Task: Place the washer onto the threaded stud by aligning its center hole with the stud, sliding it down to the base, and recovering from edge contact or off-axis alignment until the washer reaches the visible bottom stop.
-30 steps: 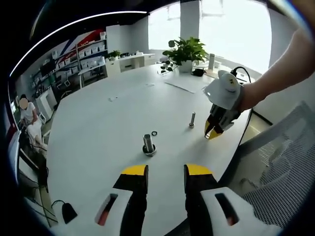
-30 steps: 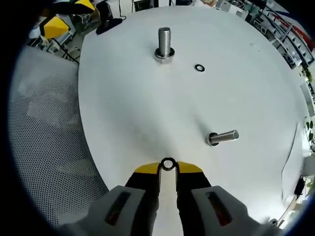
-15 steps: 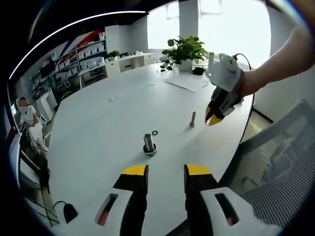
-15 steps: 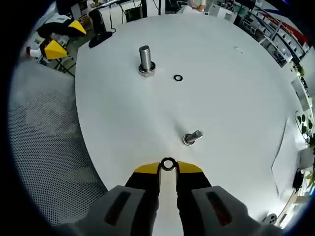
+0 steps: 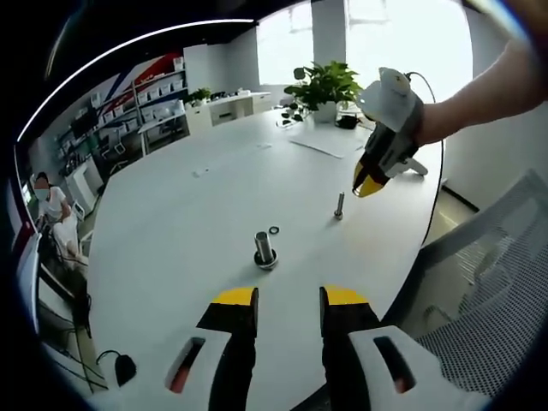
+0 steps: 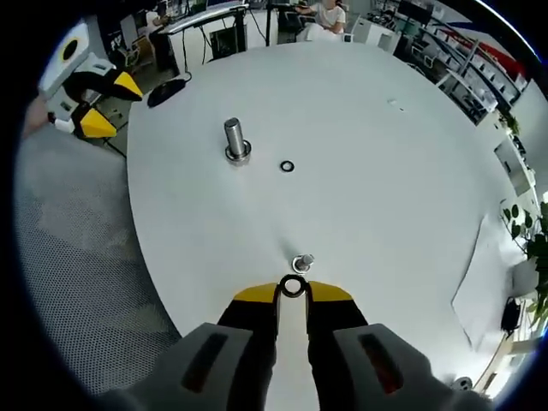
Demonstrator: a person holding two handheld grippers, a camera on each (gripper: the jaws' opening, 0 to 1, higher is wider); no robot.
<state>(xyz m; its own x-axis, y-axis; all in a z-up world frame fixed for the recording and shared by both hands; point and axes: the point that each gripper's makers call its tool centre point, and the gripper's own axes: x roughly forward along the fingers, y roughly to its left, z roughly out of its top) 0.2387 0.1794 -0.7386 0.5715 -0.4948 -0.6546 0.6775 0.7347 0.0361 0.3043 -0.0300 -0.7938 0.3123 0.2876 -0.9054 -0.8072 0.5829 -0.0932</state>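
1. My right gripper [image 6: 292, 294] pinches the washer [image 6: 292, 287] just above the slim threaded stud [image 6: 302, 261].
2. My left gripper [image 5: 288, 301] is spread, holding nothing.
3. Well apart on the smooth white table [image 6: 385, 188] are a thick bolt [image 6: 235, 139] and a small dark ring [image 6: 287, 166], perhaps another washer.

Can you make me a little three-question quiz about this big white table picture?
1. True or false: the right hand-held gripper is pinching a washer at its tips.
2. How many upright bolts stand on the white table?
A. one
B. two
C. four
3. Fill in: a loose washer lies flat beside the ____ stud.

Key
1. True. The ring sits between the yellow tips, just above the thin stud.
2. B. A thick one and a thin one.
3. Thick. In the left gripper view the left hand-held gripper holds nothing, its jaws apart.
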